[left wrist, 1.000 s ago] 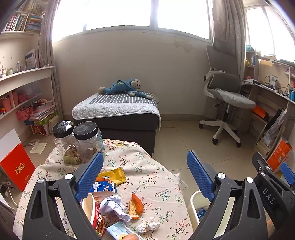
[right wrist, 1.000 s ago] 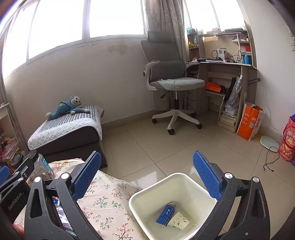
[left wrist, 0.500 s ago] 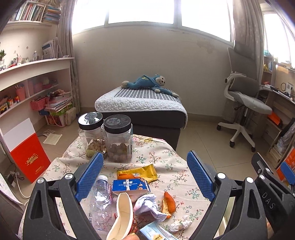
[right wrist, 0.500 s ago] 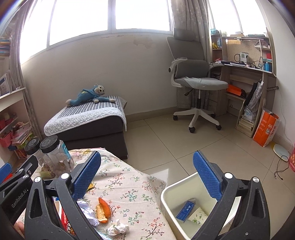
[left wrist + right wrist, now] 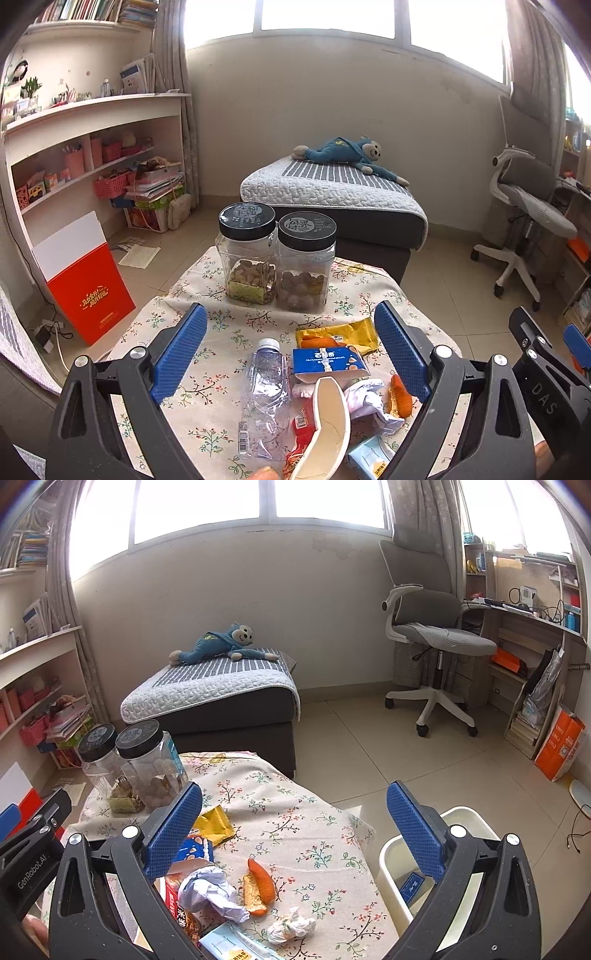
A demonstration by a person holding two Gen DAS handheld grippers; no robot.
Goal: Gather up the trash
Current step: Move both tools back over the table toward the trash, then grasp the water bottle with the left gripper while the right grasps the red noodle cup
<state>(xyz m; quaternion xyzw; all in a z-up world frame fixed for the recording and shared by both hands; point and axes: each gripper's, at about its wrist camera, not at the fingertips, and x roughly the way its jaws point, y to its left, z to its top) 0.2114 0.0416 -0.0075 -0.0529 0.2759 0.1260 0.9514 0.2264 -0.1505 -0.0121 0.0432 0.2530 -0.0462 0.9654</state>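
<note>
Trash lies on the floral table (image 5: 221, 321): a crushed clear bottle (image 5: 264, 398), a blue snack box (image 5: 327, 362), a yellow wrapper (image 5: 351, 332), a paper cup (image 5: 327, 424), crumpled paper (image 5: 210, 893), orange peel (image 5: 258, 886) and a white tissue wad (image 5: 291, 928). My left gripper (image 5: 291, 350) hangs open above the bottle and box, holding nothing. My right gripper (image 5: 291, 834) is open over the table's right part, empty. The white bin (image 5: 391, 864) stands on the floor right of the table with a blue box (image 5: 412, 884) inside.
Two black-lidded jars (image 5: 277, 258) stand at the table's far side. A grey ottoman (image 5: 332, 199) with a blue plush toy lies beyond. A red and white box (image 5: 85, 280) sits on the floor left; an office chair (image 5: 436, 646) and desk are at right.
Both grippers have swung left, away from the bin and toward the table; the trash pile and jars now sit centred in both views. Both stay open and empty.
</note>
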